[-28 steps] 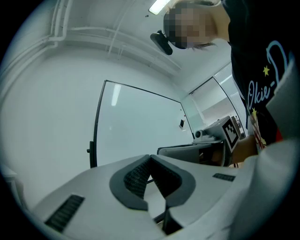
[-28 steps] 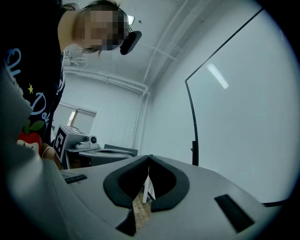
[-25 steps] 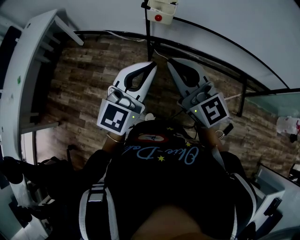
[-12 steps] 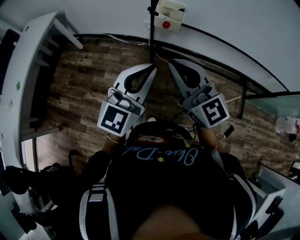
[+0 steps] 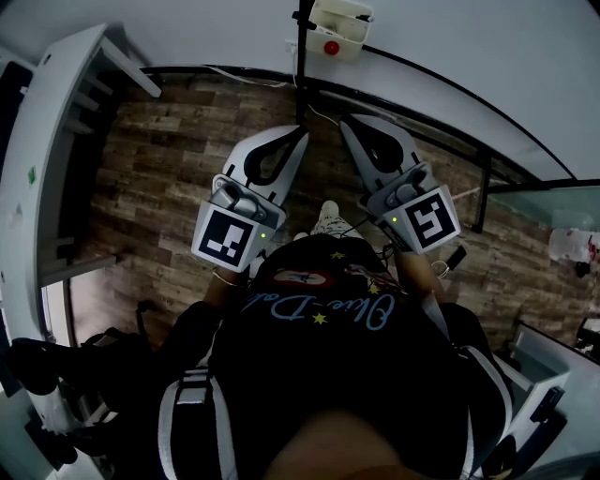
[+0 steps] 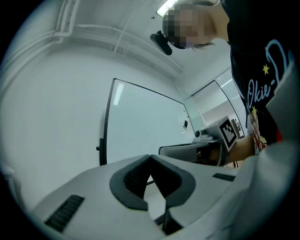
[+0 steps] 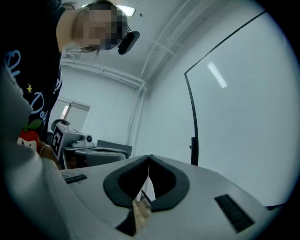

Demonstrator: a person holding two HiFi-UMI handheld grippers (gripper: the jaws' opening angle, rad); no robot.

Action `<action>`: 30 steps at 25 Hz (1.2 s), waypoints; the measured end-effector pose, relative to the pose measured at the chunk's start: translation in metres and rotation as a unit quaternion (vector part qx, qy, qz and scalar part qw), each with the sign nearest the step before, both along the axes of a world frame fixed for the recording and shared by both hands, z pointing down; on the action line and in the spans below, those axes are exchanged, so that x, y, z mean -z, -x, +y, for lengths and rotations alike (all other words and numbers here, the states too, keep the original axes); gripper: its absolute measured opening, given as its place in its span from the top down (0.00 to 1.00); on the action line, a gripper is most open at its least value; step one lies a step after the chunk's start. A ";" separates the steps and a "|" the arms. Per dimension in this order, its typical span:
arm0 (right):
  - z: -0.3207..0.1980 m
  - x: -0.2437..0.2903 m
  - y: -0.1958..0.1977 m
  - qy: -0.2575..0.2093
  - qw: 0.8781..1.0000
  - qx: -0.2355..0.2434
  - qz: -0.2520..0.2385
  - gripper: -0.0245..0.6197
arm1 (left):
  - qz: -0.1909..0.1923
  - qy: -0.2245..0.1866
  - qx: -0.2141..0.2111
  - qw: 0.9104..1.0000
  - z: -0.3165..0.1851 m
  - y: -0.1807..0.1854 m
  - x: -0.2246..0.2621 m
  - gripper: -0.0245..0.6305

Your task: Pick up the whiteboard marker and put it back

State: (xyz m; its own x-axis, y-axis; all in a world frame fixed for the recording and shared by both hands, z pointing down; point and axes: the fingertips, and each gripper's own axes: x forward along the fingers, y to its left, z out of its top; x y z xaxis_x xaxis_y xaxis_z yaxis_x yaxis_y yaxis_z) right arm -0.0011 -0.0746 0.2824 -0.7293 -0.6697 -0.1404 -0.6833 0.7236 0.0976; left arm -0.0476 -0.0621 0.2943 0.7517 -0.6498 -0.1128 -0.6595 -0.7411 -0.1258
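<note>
The left gripper [image 5: 298, 134] and the right gripper [image 5: 346, 123] are both clenched on nothing, jaw tips touching. They are held side by side before the person's chest, pointing toward a whiteboard [image 6: 145, 122]. Wood-plank floor [image 5: 159, 178] lies below. Both grippers have barely shifted since a second ago, and a pale shoe [image 5: 327, 217] now shows between them. The whiteboard marker cannot be made out in any view.

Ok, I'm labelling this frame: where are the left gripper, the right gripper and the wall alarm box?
left gripper [image 5: 302, 135]: head view, tips of its shut tongs.
right gripper [image 5: 345, 125]: head view, tips of its shut tongs.
alarm box [image 5: 336, 28]: head view, white casing above its red button.
</note>
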 end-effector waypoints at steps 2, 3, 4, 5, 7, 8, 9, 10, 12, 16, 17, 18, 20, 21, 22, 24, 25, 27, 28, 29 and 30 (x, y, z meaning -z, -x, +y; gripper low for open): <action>-0.005 0.000 -0.001 0.002 1.000 0.001 -0.001 0.91 | 0.000 -0.001 0.002 1.000 -0.004 0.000 -0.001 0.94; -0.008 0.001 -0.001 0.002 1.000 0.002 -0.002 0.91 | -0.001 0.000 0.004 1.000 -0.006 0.000 -0.001 0.94; -0.012 0.001 -0.001 0.002 1.000 0.003 -0.002 0.91 | -0.002 -0.001 0.005 1.000 -0.009 0.000 -0.001 0.94; -0.015 0.001 -0.001 0.003 1.000 0.004 -0.003 0.91 | -0.003 -0.001 0.007 1.000 -0.011 0.000 0.000 0.94; -0.023 0.002 -0.001 0.001 1.000 0.007 -0.004 0.91 | -0.005 -0.002 0.008 1.000 -0.017 0.000 0.001 0.94; -0.027 0.003 -0.001 -0.001 1.000 0.007 -0.004 0.91 | -0.007 -0.001 0.009 1.000 -0.021 0.001 0.001 0.94; -0.031 0.004 -0.002 -0.005 1.000 0.007 -0.004 0.91 | -0.008 0.000 0.011 1.000 -0.025 0.001 0.001 0.94; -0.035 0.004 -0.003 -0.008 1.000 0.006 -0.005 0.91 | -0.009 0.001 0.012 1.000 -0.029 0.001 0.000 0.94; -0.042 0.003 -0.005 -0.008 1.000 0.007 -0.006 0.91 | -0.006 0.001 0.015 1.000 -0.037 0.000 0.001 0.94; -0.056 0.004 -0.006 0.002 1.000 0.014 -0.001 0.91 | -0.006 -0.003 0.016 1.000 -0.054 -0.006 0.004 0.94; -0.060 0.004 -0.007 0.002 1.000 0.014 -0.002 0.91 | -0.006 -0.003 0.015 1.000 -0.058 -0.008 0.004 0.94; -0.064 0.003 -0.008 0.002 1.000 0.015 -0.002 0.91 | -0.006 -0.003 0.014 1.000 -0.062 -0.010 0.004 0.94; -0.072 0.001 -0.011 0.003 1.000 0.014 -0.002 0.91 | -0.008 -0.001 0.014 1.000 -0.070 -0.014 0.002 0.94; -0.077 0.000 -0.012 0.004 1.000 0.015 -0.002 0.91 | -0.010 0.000 0.014 1.000 -0.074 -0.015 0.002 0.94; -0.080 -0.001 -0.013 0.005 1.000 0.015 -0.002 0.91 | -0.011 -0.001 0.015 1.000 -0.077 -0.015 0.002 0.94; -0.087 -0.001 -0.015 0.005 1.000 0.016 -0.004 0.91 | -0.012 -0.003 0.017 1.000 -0.083 -0.016 0.002 0.94; -0.090 -0.001 -0.016 0.005 1.000 0.016 -0.007 0.91 | -0.013 -0.002 0.018 1.000 -0.086 -0.016 0.002 0.94; -0.096 -0.002 -0.018 0.009 1.000 0.018 -0.014 0.91 | -0.016 -0.002 0.021 1.000 -0.093 -0.017 0.001 0.94; -0.100 -0.003 -0.019 0.010 1.000 0.018 -0.015 0.91 | -0.017 -0.004 0.022 1.000 -0.096 -0.017 0.001 0.94; -0.103 -0.003 -0.019 0.010 1.000 0.018 -0.013 0.91 | -0.017 -0.006 0.023 1.000 -0.100 -0.018 0.002 0.94; -0.106 -0.004 -0.020 0.009 1.000 0.019 -0.010 0.91 | -0.016 -0.007 0.023 1.000 -0.102 -0.019 0.003 0.94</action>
State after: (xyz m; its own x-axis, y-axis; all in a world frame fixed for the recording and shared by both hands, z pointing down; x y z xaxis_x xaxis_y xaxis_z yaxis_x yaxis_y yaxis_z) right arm 0.0186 -0.1811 0.2859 -0.7509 -0.6446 -0.1434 -0.6574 0.7502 0.0703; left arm -0.0287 -0.1645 0.2917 0.7239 -0.6829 -0.0981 -0.6889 -0.7076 -0.1572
